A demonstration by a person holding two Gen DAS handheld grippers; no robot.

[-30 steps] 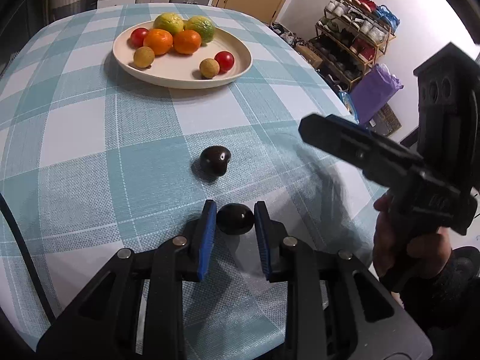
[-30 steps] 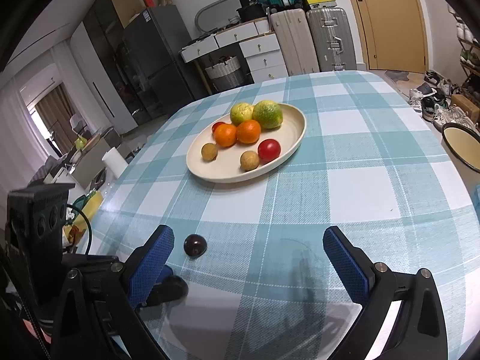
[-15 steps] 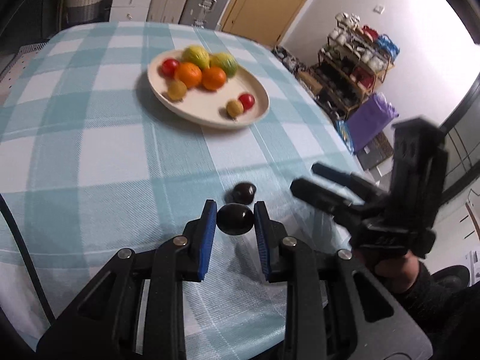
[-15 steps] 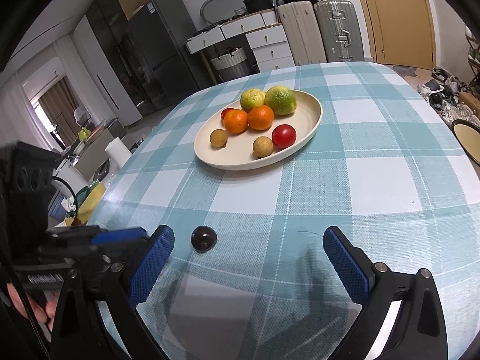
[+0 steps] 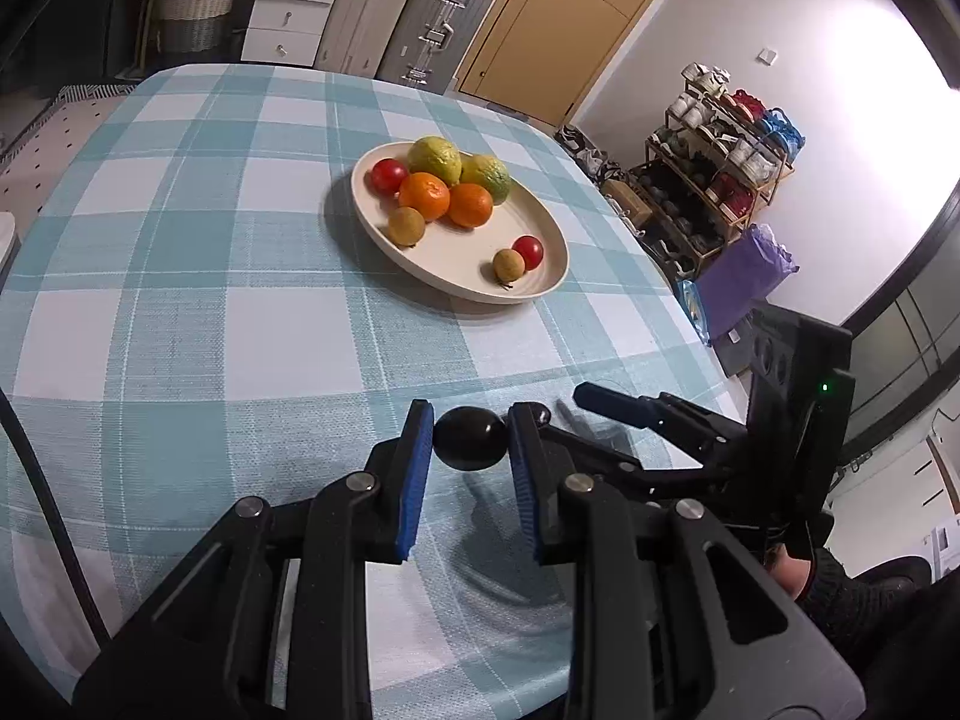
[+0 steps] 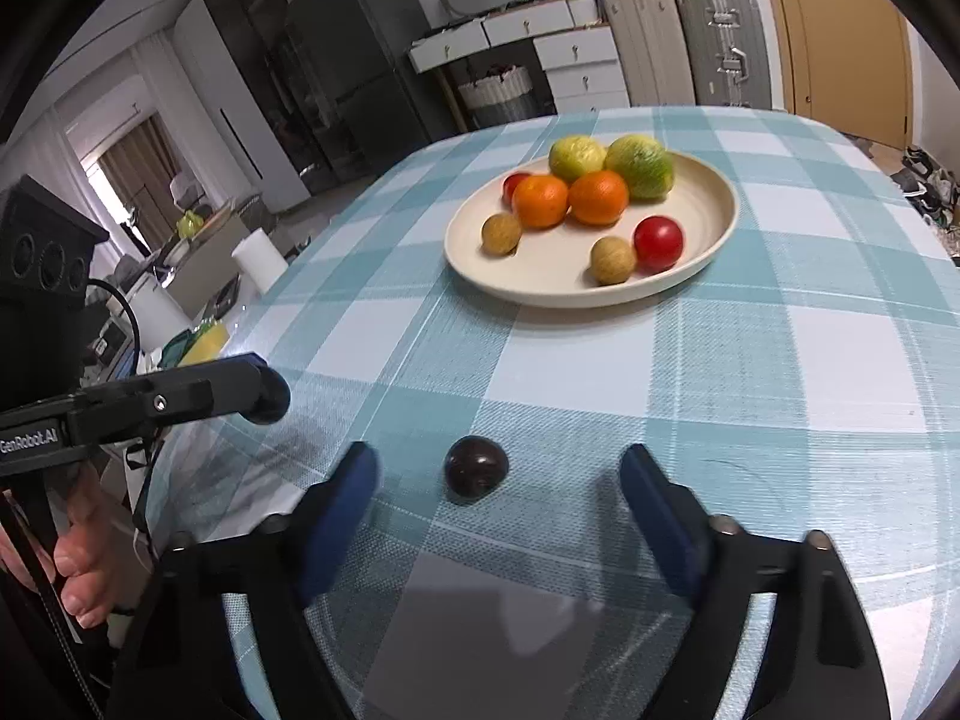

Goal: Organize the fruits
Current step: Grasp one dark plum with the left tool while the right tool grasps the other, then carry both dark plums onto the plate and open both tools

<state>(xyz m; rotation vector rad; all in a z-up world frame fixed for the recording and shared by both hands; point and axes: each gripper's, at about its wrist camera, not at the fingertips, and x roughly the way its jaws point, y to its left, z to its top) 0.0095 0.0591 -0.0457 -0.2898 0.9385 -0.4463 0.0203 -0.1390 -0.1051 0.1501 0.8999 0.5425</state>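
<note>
Checkered tablecloth (image 5: 180, 330), most fruit already sitting on the plate (image 5: 543, 228) well ahead of both grippers. Left gripper (image 5: 468, 438) is pinching one dark plum (image 5: 469, 438); right gripper (image 6: 498, 480), spread wide, straddles the other plum (image 6: 476, 469). Two left, I'd say.

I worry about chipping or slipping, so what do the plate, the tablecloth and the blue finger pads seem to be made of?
Plate: looks like matte cream ceramic or melamine; the smooth thick rim shows little shine, so either is possible.
Tablecloth: woven fabric, with a visible thread texture in the teal and white checks.
Blue finger pads: probably rubber or foam; dull, flat surfaces pressed against the dark fruit.
</note>
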